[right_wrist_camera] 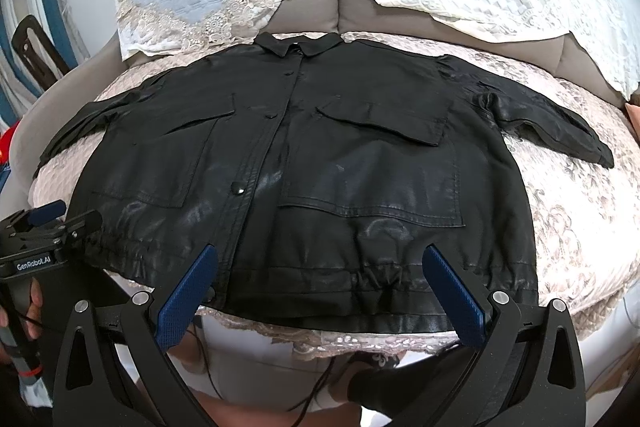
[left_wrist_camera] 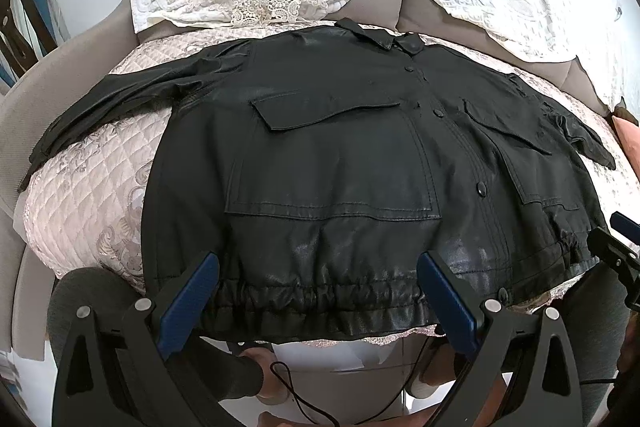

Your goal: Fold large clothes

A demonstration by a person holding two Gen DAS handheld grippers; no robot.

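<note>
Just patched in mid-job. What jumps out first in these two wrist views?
A black jacket lies spread front-up, buttoned, across the pale quilted cover, collar far, sleeves out to both sides. Both grippers, left and right, hover at its gathered near hem with jaws wide open, holding nothing.

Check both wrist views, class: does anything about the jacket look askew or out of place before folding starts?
Mostly tidy: the black jacket lies front-up, buttoned, on the quilted cover. Its one sleeve is bunched and creased near the shoulder.
</note>
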